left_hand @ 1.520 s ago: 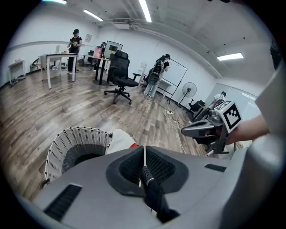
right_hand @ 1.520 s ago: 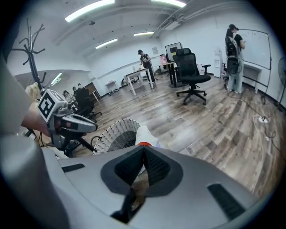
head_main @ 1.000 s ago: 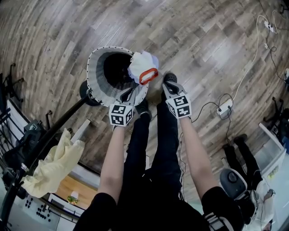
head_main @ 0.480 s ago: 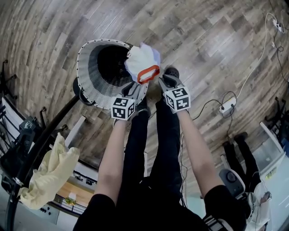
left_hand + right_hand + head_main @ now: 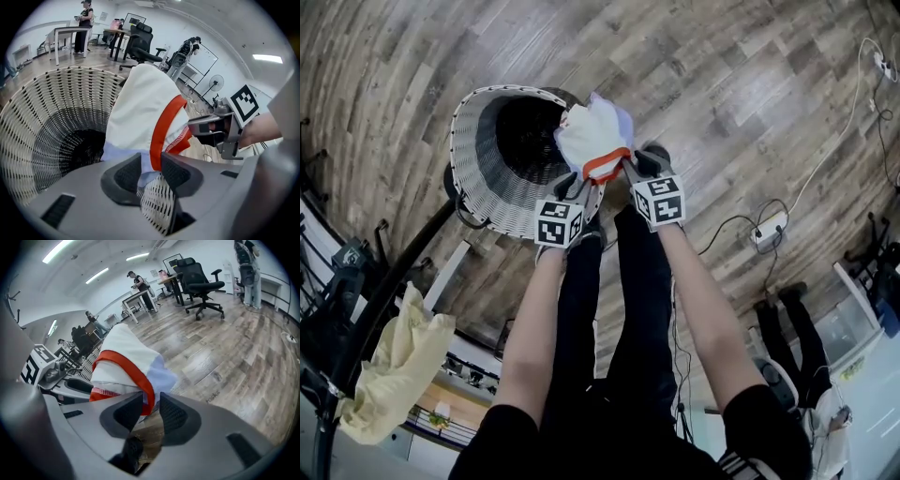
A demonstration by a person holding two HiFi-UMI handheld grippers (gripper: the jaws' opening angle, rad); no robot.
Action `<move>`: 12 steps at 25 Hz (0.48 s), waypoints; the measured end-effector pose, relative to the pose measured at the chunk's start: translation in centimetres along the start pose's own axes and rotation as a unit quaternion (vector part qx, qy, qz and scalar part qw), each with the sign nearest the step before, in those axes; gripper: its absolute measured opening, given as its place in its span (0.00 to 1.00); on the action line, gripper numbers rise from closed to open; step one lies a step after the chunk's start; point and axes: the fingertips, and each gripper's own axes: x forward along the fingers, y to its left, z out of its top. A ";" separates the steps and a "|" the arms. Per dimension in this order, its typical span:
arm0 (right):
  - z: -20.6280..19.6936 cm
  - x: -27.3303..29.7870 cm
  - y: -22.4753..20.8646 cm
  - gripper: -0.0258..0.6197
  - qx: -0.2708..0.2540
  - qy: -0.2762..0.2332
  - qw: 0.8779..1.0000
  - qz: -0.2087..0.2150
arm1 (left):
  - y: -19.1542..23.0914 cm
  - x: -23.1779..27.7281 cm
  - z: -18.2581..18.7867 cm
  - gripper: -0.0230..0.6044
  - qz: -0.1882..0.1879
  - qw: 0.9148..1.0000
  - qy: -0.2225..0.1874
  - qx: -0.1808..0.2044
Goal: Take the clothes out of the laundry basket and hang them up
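The garment lay over the basket's right rim; the basket stood on the floor, right of a stand.

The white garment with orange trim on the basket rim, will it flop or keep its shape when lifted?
Probably floppy: the garment drapes in soft folds over the basket rim. Likely light, as it perches bunched there. Lifted by its orange trim, it would likely hang and unfold.

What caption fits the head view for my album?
The left tongs and right tongs, jaws just opening, each straddle the garment draped on the basket.
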 end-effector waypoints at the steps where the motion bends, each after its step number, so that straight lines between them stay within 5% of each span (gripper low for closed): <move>1: -0.1 0.2 -0.1 0.22 0.005 0.002 1.000 0.000 | 0.0 0.1 0.1 0.25 0.000 1.000 0.003 0.002; 3: -0.1 0.5 -0.4 0.21 0.035 -0.001 0.999 0.002 | -0.1 0.4 0.4 0.25 -0.001 1.000 0.005 0.003; 5: 0.2 0.5 -0.6 0.06 0.087 -0.018 0.996 0.008 | -0.1 0.5 0.7 0.22 -0.006 1.000 0.007 0.000; 8: 0.6 -0.3 -0.2 0.05 0.122 -0.035 0.992 0.021 | -0.4 -0.1 0.9 0.09 -0.009 1.000 0.009 -0.006; 12: 1.8 -2.8 0.1 0.05 0.121 -0.047 0.991 0.020 | -0.5 -1.7 1.1 0.08 -0.008 1.000 0.007 -0.013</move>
